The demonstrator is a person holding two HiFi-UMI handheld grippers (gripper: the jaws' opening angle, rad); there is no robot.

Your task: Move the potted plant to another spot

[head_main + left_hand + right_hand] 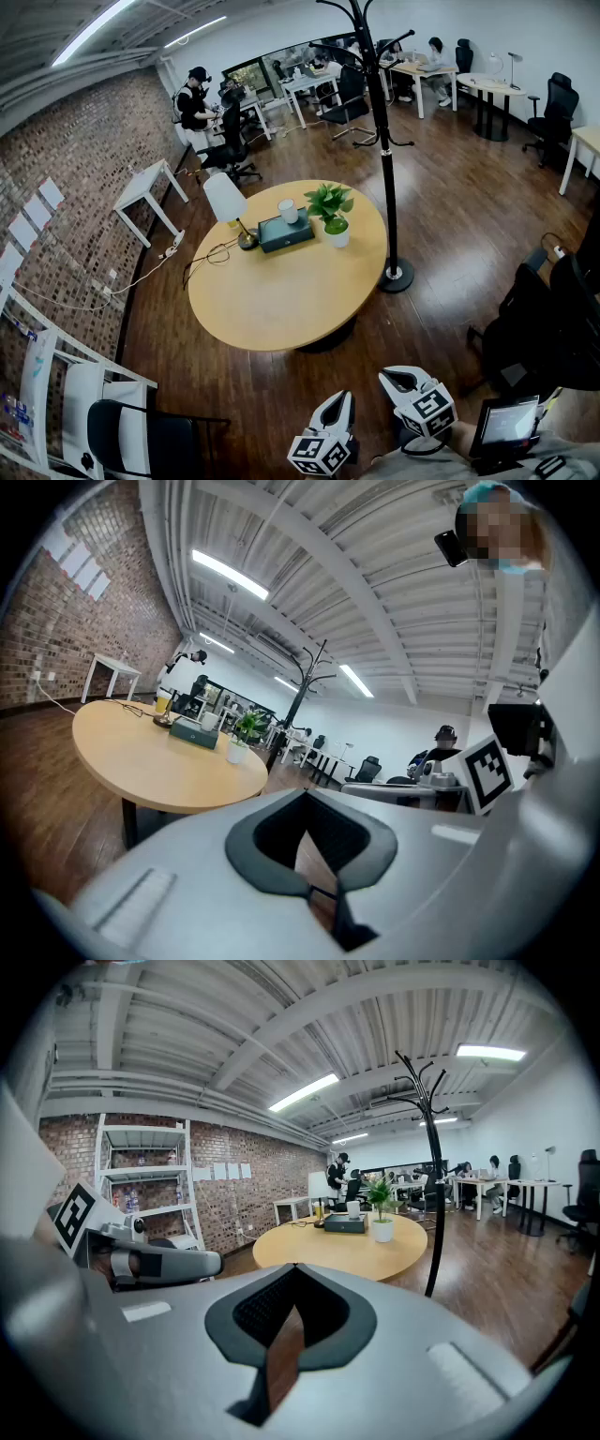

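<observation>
Both grippers are sitting low at the near edge of the head view, well apart from the round worktop (281, 291). The left gripper (339, 401) is pointing roughly level toward the worktop. Its jaws are resting closed together with the tips meeting and nothing between them; only a sliver of wooden floor (450, 216) is showing through the gap behind the tips. The right gripper (401, 379) is riding just beside it, tipped slightly downward. Its jaws are likewise pressed together and gripping nothing.

The potted plant (330, 217) is standing upright in a white pot on the far right part of the worktop, near the edge facing the black coat stand (386, 169). To its left a dark teal box (286, 232) is lying flat, with a white cup (288, 211) sitting on top. We cannot tell whether pot and box are touching. A lamp (226, 199) with a white shade is standing left of the box, its cable trailing over the worktop edge.

In both gripper views the plant is showing far ahead, beyond the jaw tips. A brick wall (84, 159) is running along the left side of the room.
</observation>
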